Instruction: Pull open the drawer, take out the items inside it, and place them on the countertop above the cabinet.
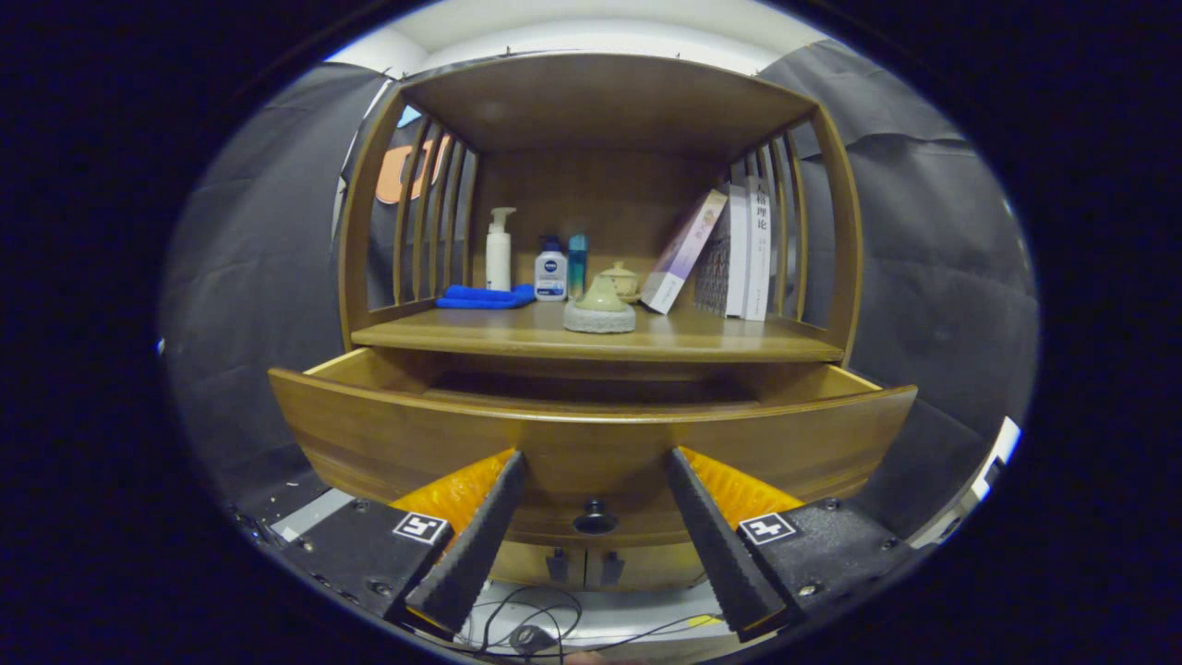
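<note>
A wooden cabinet stands ahead with its drawer (591, 434) pulled out toward me. The drawer's small dark knob (595, 518) sits between my fingers, slightly behind their tips, and neither finger touches it. My gripper (596, 457) is open, its tips just in front of the drawer's front panel. The drawer's inside is hidden by its front wall. Above it runs the countertop (702, 340), a wooden shelf board.
On the countertop stand a white pump bottle (499, 249), a folded blue cloth (486, 296), two small bottles (551, 269), a grey-green ceramic piece (600, 308), a small lidded pot (621, 279) and leaning books (739, 251). Slatted side walls flank the shelf. Cables (536, 628) lie below.
</note>
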Motion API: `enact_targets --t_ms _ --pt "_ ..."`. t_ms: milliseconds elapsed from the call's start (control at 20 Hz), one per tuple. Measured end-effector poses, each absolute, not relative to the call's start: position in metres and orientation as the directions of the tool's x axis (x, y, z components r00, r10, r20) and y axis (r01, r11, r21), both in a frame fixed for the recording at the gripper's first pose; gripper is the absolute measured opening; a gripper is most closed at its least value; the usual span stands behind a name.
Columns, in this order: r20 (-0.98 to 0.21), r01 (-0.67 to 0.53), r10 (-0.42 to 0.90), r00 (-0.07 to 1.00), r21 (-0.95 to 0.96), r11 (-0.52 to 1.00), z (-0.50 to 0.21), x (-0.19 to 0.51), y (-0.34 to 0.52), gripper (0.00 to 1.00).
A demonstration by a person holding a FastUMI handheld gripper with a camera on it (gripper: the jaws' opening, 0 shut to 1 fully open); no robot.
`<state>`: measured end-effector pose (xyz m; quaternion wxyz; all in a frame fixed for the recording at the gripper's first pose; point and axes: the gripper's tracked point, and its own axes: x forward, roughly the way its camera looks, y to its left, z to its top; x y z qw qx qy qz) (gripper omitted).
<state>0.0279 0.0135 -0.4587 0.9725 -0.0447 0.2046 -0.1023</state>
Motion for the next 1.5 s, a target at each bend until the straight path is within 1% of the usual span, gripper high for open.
enact_targets --t_ms 150,750,950,1050,1250,1500 --pt "-0.397 0.187 -0.222 0.891 -0.126 0.974 -0.463 0.054 0.009 1.00" --pt "-0.410 0.202 -0.235 0.881 -0.123 0.972 -0.471 0.116 -0.001 1.00" --pt "-0.424 0.202 -0.242 0.872 -0.138 0.970 -0.471 0.118 0.001 1.00" --pt "-0.441 0.189 -0.224 0.869 -0.122 0.974 -0.470 0.118 0.003 1.00" --pt "-0.433 0.166 -0.181 0.883 -0.073 0.983 -0.437 0.102 0.003 1.00" --pt "-0.376 0.102 -0.117 0.919 -0.060 0.993 -0.372 0.068 0.007 1.00"
